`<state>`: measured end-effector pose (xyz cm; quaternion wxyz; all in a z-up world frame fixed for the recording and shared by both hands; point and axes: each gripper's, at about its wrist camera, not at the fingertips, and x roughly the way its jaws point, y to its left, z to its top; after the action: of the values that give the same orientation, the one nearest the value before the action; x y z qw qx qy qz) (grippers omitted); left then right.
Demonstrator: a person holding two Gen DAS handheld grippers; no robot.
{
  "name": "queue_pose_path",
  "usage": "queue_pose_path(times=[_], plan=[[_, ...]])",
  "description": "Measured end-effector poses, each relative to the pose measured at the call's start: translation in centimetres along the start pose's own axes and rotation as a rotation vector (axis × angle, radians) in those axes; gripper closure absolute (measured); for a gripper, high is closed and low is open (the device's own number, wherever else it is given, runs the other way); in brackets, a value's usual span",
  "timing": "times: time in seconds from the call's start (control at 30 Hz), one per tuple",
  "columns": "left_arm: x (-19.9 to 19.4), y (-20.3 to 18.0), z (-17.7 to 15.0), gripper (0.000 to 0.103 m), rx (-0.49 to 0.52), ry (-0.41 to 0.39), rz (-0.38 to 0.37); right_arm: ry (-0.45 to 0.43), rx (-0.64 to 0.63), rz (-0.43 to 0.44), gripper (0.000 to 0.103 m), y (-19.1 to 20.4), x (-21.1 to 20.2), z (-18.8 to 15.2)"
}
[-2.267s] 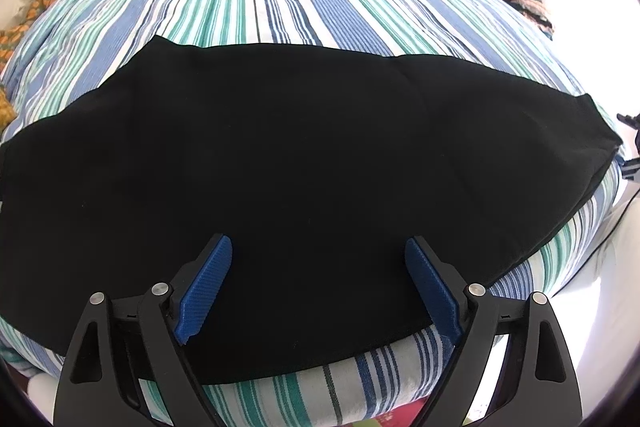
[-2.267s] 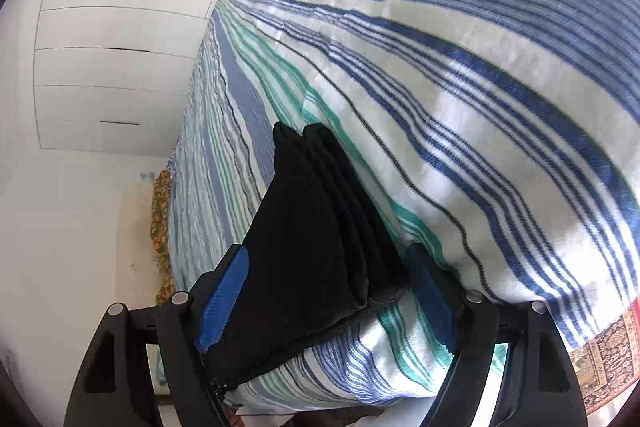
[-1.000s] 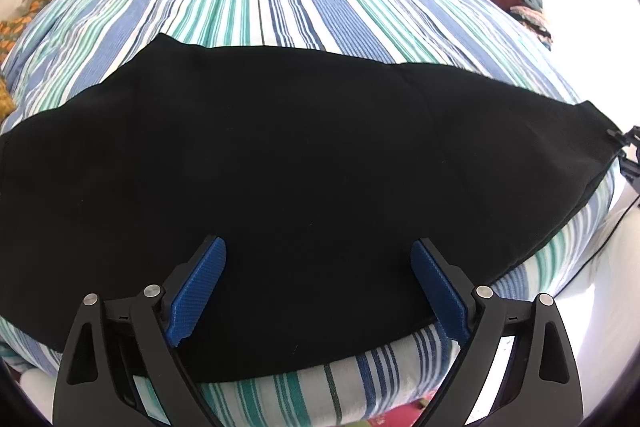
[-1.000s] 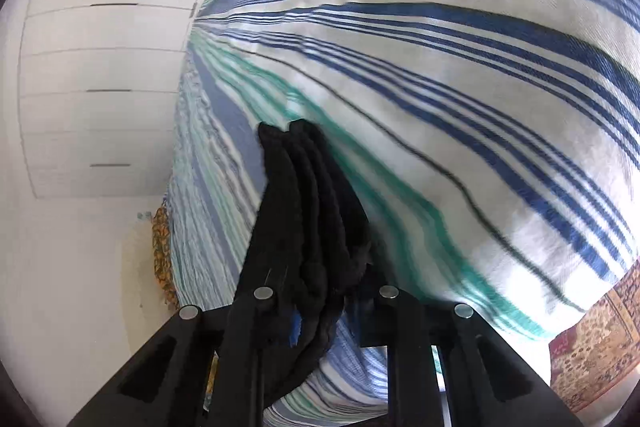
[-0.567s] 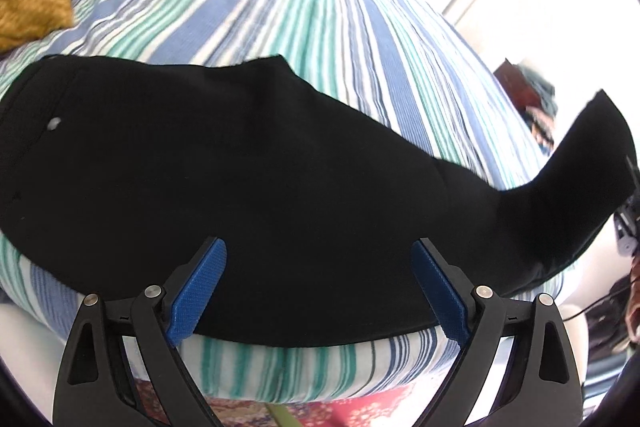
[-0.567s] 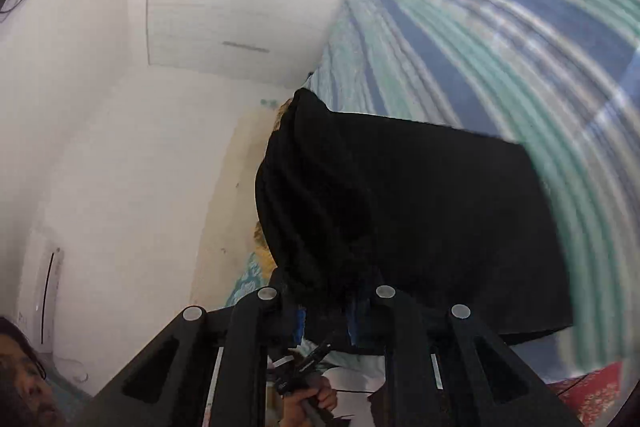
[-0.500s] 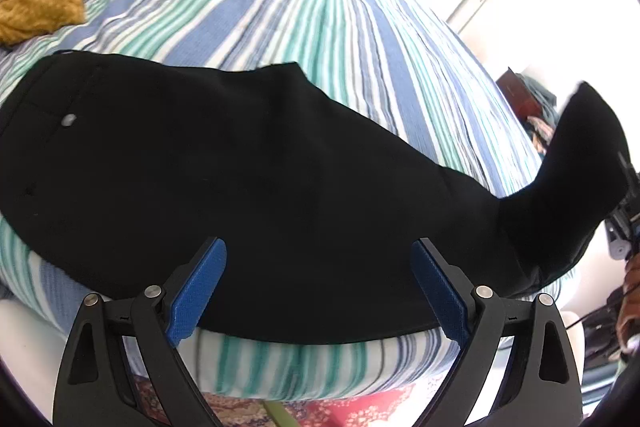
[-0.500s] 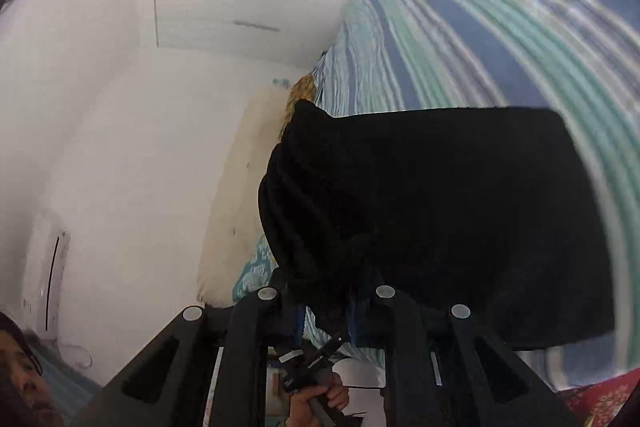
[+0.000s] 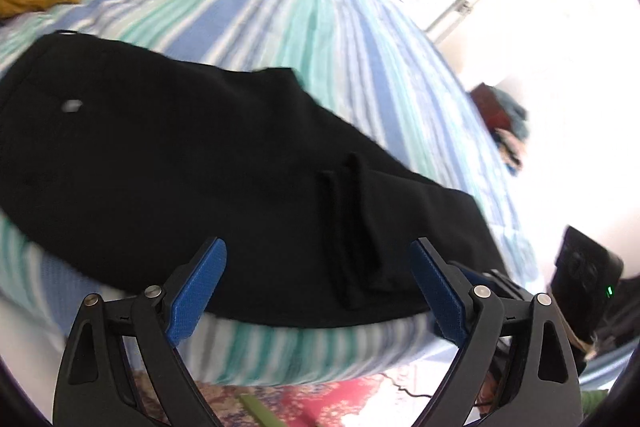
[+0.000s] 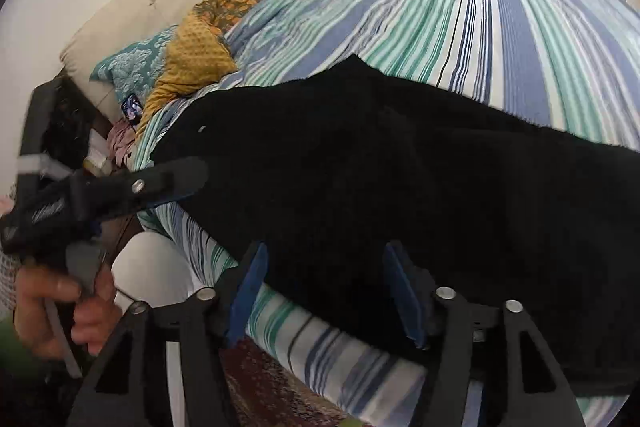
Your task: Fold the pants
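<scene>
Pants (image 9: 168,163), black, lie along the near edge of the striped bed (image 9: 248,11), the leg ends now folded over mid-length. Left gripper (image 9: 316,291) hovers wide open, holding nothing. Right gripper (image 10: 324,295) has just been opening, with nothing pinched between its fingers. Good practice next: square the hems, smooth the crease, then take the fold.

The left wrist view is smeared by motion blur. The black pants (image 9: 168,163) run off its frame at 9 o'clock, and off the right wrist view at 3 o'clock. Their layers merge into one dark mass. A dark device (image 9: 580,267) at 4 o'clock is cut off. The hand (image 10: 60,307) at 8 o'clock is blurred.
</scene>
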<state>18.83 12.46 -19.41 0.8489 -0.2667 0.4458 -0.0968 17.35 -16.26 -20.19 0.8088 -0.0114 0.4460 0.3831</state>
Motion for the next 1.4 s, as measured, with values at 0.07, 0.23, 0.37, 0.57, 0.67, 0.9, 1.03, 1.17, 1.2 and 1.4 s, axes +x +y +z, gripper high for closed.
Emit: queue_pose_path(times=[0.07, 0.23, 0.37, 0.57, 0.67, 0.9, 1.03, 1.17, 1.2, 1.4], plan=[[2.1, -1.1, 0.6, 0.012, 0.018, 0.059, -0.048, -0.080, -0.045, -0.051, 0.007, 0.0, -4.0, -1.5], [8.4, -3.6, 1.3, 0.026, 0.084, 0.230, -0.020, -0.168, -0.009, -0.156, 0.006, -1.9, -10.0, -4.8], [10.6, -6.3, 0.7, 0.091, 0.172, 0.280, 0.024, -0.209, 0.137, -0.182, 0.006, -4.9, -11.2, -6.0], [4.3, -11.9, 2.0, 0.091, 0.416, 0.051, 0.002, -0.347, 0.214, -0.226, 0.006, -8.9, -16.2, -3.9], [4.7, -9.3, 2.4, 0.091, 0.404, 0.081, 0.044, -0.300, 0.173, -0.247, 0.006, -10.7, -16.4, -1.7], [8.7, -4.0, 0.4, 0.091, 0.285, 0.182, 0.115, 0.129, 0.211, -0.062, 0.007, -15.3, -5.2, -2.5], [9.1, -3.9, 0.0, 0.090, 0.295, 0.172, 0.117, 0.054, 0.227, -0.005, 0.008, -15.0, -7.7, 0.4], [9.4, -3.6, -0.2, 0.089, 0.272, 0.161, 0.115, -0.003, 0.235, -0.013, 0.008, -16.1, -8.0, 4.7], [9.3, -3.6, -0.2, 0.089, 0.270, 0.160, 0.116, 0.036, 0.255, -0.013, 0.008, -16.9, -6.7, 5.2], [9.9, -3.5, 0.0, 0.088, 0.275, 0.147, 0.127, 0.121, 0.314, -0.121, 0.013, -18.3, -2.8, 4.0]])
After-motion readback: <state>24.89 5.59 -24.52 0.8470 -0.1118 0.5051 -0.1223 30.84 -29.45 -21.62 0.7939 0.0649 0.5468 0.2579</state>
